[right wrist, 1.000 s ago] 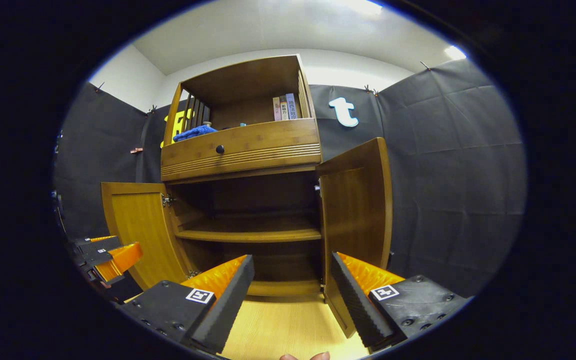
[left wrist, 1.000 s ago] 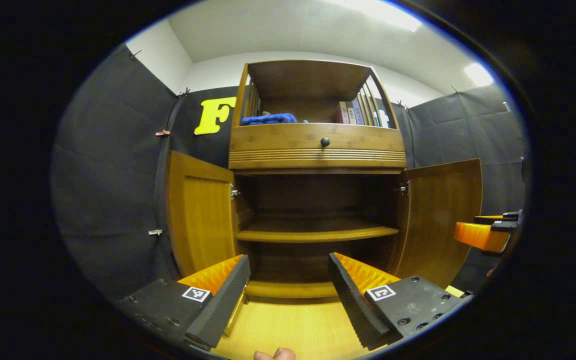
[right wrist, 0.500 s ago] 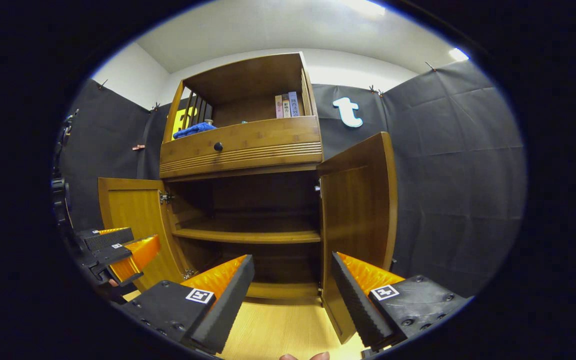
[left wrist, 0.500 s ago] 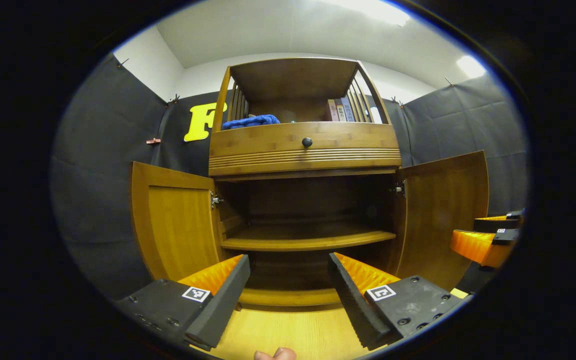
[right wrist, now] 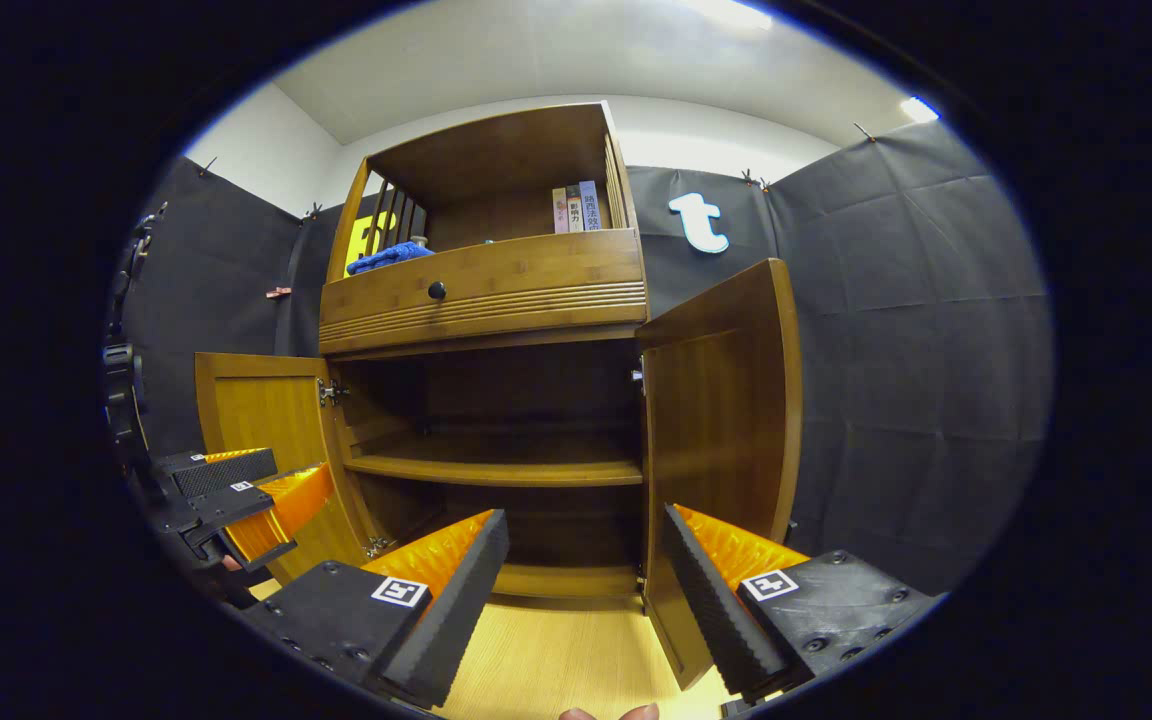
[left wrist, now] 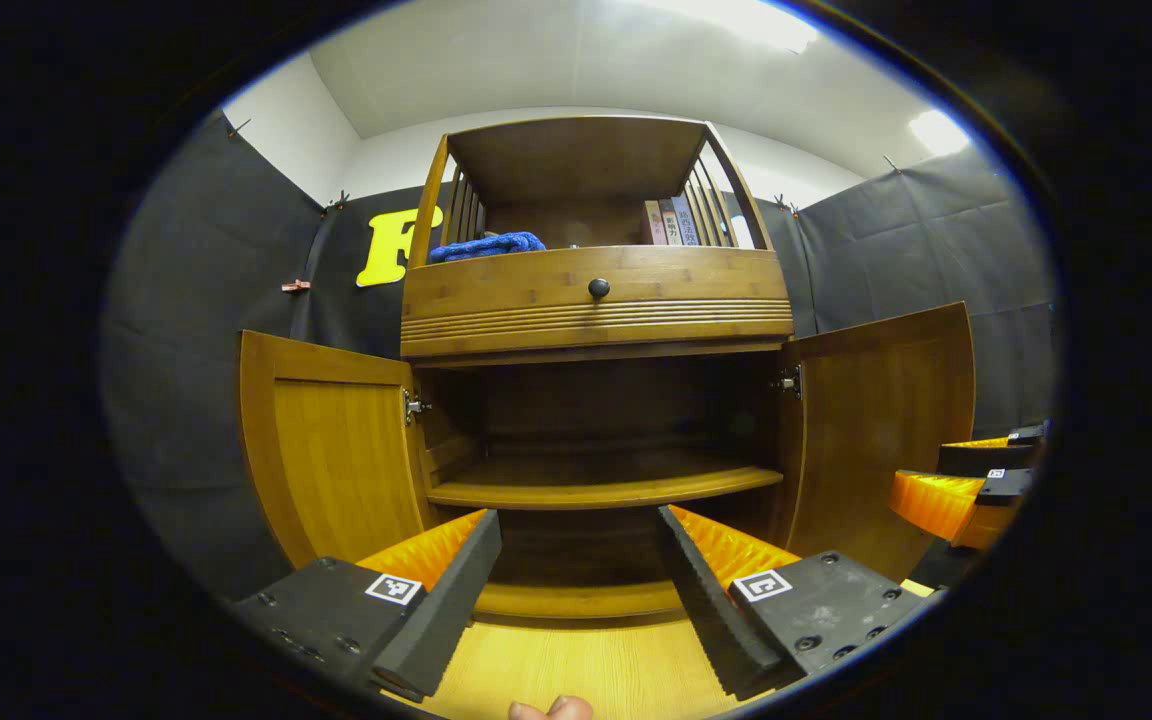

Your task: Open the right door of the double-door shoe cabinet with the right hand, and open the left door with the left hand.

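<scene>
I'm holding the left gripper [left wrist: 576, 590] wide apart w/ nothing between its fingers; same for the right gripper [right wrist: 581, 590], both low over the wood floor [left wrist: 576, 675] since neither is touching a door. Beyond them, the shoe cabinet [left wrist: 596, 310] is facing me: left door [left wrist: 331, 450] and right door [right wrist: 721, 420] are both standing upright, long axes vertical, swung outward.
</scene>
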The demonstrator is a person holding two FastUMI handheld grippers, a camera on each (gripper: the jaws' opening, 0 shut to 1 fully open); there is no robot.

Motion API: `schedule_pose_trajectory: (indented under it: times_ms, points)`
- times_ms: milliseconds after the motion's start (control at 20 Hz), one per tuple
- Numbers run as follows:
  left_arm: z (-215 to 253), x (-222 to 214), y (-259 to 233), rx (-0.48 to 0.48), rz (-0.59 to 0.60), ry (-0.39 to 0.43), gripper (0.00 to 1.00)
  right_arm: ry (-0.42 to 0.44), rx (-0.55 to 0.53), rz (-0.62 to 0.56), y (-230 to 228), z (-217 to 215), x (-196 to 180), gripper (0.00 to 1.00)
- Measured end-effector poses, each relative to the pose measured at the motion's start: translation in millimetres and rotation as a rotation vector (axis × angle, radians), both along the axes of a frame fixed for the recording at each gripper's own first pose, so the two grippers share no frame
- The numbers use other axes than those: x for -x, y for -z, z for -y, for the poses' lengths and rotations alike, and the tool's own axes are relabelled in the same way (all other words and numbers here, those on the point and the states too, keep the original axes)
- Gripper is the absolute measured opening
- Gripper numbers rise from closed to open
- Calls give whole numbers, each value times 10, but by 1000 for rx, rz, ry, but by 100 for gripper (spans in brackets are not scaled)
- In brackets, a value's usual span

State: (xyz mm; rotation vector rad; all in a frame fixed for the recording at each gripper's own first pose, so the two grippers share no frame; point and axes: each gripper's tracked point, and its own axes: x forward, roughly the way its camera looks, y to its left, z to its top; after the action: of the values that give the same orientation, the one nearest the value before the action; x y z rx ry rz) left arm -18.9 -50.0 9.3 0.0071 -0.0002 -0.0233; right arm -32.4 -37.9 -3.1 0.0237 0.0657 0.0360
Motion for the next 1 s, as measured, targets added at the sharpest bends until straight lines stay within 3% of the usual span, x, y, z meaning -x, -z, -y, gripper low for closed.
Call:
schedule_pose_trajectory:
  times_ms: [400, 550, 600, 1000]
  points:
    - [15, -9, 9, 5, -1, 15, 98, 21, 13, -1, 20, 34, 46, 100]
    - [-9, -7, -2, 5, 2, 14, 98, 24, 16, 5, 3, 32, 50, 98]
    - [-12, -6, 6, 4, 2, 13, 98, 23, 17, 6, -8, 25, 53, 92]
    - [-20, 26, -10, -2, 5, 11, 97, 20, 15, 9, -1, -4, 79, 92]
